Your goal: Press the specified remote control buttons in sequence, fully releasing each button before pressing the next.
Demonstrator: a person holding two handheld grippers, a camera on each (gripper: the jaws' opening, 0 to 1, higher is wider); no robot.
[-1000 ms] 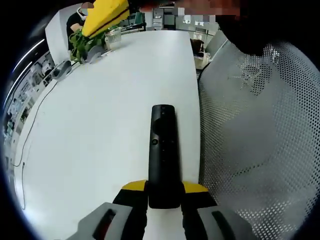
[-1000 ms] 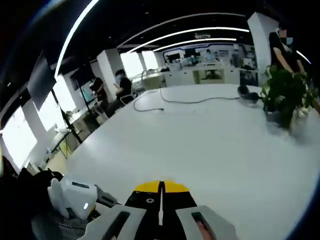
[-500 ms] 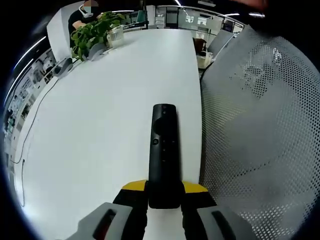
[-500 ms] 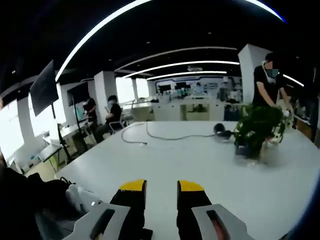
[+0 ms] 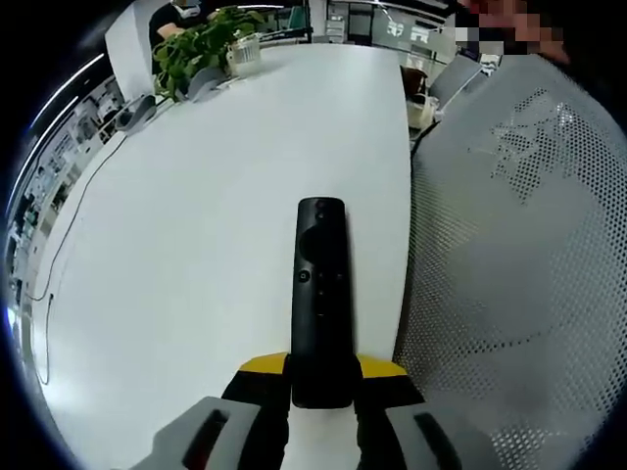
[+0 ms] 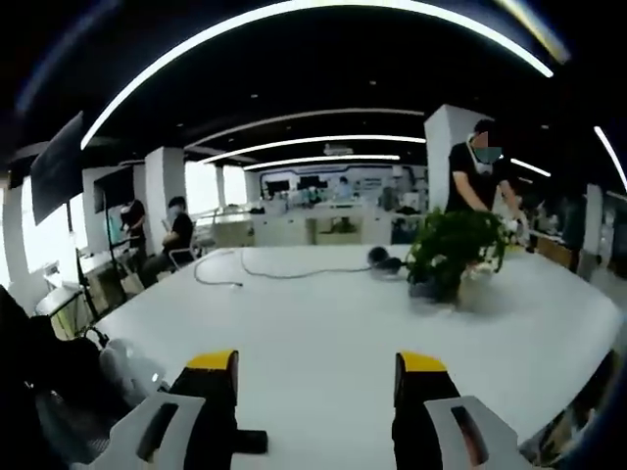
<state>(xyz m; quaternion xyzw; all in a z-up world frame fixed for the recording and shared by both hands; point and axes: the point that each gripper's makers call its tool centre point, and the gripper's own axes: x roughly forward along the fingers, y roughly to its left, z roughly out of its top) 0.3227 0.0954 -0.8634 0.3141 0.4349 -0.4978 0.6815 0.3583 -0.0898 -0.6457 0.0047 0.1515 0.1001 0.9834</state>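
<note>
In the left gripper view, a long black plastic remote control (image 5: 320, 299) is clamped at its near end between the yellow-tipped jaws of the left hand-held gripper (image 5: 321, 377). The remote control is held lengthwise, pointing straight ahead of the jaws, with its button face towards the camera; a round pad and a few small buttons are seen on its far half. Beneath and beyond it the broad white desk (image 5: 196, 225) is spread. To the right of the hand-held gripper, a grey perforated mesh chair back (image 5: 519, 264) is seen just beside the desk edge. Far ahead and to the left, a green leafy potted plant (image 5: 201, 49) is stood near the far end of the desk, and a thin dark cable (image 5: 59, 255) is laid along the desk's left side.

In the right gripper view, the right hand-held gripper (image 6: 315, 392) is held with its yellow-tipped jaws wide apart and nothing gripped between them. The white desk (image 6: 323, 333) is stretched ahead of the jaws. The potted plant (image 6: 451, 250) is seen ahead and to the right, with a person in dark clothing (image 6: 480, 176) standing behind it. A dark cable (image 6: 284, 274) is looped across the far desk, ahead and slightly left.
</note>
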